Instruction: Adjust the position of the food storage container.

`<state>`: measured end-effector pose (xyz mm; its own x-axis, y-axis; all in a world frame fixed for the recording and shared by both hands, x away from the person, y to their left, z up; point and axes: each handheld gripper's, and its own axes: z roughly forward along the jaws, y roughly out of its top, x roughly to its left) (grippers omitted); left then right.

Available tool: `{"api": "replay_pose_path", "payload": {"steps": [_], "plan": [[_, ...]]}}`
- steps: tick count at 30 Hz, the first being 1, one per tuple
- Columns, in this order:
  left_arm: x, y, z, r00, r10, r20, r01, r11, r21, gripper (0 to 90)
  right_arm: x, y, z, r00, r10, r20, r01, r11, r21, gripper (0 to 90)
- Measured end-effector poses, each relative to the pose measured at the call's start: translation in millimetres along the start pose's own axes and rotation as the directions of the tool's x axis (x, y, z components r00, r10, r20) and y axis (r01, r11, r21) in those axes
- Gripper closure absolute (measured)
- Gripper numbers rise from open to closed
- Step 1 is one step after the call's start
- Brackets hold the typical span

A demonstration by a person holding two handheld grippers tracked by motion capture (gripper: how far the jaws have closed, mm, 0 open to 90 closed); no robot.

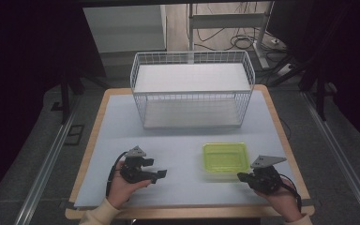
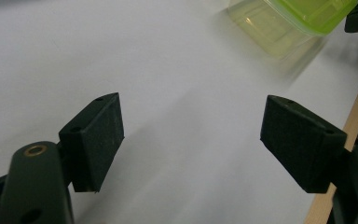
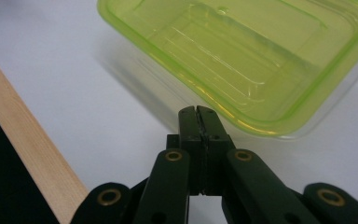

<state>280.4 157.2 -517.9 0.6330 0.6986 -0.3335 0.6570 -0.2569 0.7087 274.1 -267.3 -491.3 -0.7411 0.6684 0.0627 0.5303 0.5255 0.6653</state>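
Translucent yellow-green plastic container (image 1: 225, 157), shallow, rectangular, empty: sits on the desk (image 1: 178, 140) just ahead of the right hand-held gripper (image 3: 198, 112), jaws pressed together, holding nothing, tips at the near rim. Left hand-held gripper (image 2: 191, 135) well off to the side, jaws wide, empty. Beyond: white wire basket (image 1: 192, 89), empty. Judgement: nothing grasped yet; pick-up and any placing remain.

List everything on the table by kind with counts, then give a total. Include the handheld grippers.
Green lidded containers: 1, the green container
White wire baskets: 1, the wire basket
Handheld grippers: 2, the left gripper with fingers apart, the right gripper with fingers together
Total: 4
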Motion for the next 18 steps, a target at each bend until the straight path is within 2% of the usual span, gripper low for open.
{"api": "replay_pose_path", "payload": {"steps": [5, 7, 10, 13, 14, 16, 17, 18], "plan": [[0.2, 0.0, -0.3, 1.0000, -0.003, 0.001, 0.003, 1.0000, -0.003, 21.3, 0.7, 0.2, -0.2, 0.9999, 0.001, -0.013, -0.001, 1.000, -0.002, 90.0], [0.4, 0.0, -0.4, 1.0000, -0.003, 0.000, 0.003, 1.0000, -0.003, 21.3, 5.3, 4.3, -5.0, 0.9996, -0.014, -0.023, 0.014, 1.000, -0.026, 90.0], [0.7, 0.8, -0.6, 0.9999, -0.010, 0.005, 0.010, 0.9999, -0.007, 21.3, 4.6, 11.1, -14.9, 0.9999, -0.009, -0.013, 0.008, 0.998, -0.068, 90.0], [1.0, 1.7, -1.4, 0.9998, -0.017, 0.007, 0.017, 0.9998, -0.011, 21.4, -4.3, 25.8, -29.3, 0.9994, 0.008, 0.034, -0.004, 0.993, -0.120, 90.0], [1.4, 1.8, -1.7, 0.9998, -0.017, 0.007, 0.017, 0.9998, -0.013, 21.4, -4.3, 25.8, -29.3, 0.9994, 0.008, 0.034, -0.004, 0.993, -0.120, 90.0], [2.8, 1.3, -2.4, 0.9998, -0.018, 0.002, 0.018, 0.9998, -0.012, 21.4, -16.3, 42.3, -38.5, 0.9965, 0.025, 0.079, -0.014, 0.990, -0.137, 90.0], [2.8, 1.3, -2.4, 0.9998, -0.018, 0.002, 0.018, 0.9998, -0.012, 21.4, -16.3, 42.3, -38.5, 0.9965, 0.025, 0.079, -0.014, 0.990, -0.137, 90.0], [3.8, 0.9, -2.6, 0.9998, -0.018, -0.001, 0.018, 0.9998, -0.012, 21.4, -26.1, 52.3, -40.7, 0.9915, 0.042, 0.123, -0.025, 0.990, -0.137, 90.0]]}}
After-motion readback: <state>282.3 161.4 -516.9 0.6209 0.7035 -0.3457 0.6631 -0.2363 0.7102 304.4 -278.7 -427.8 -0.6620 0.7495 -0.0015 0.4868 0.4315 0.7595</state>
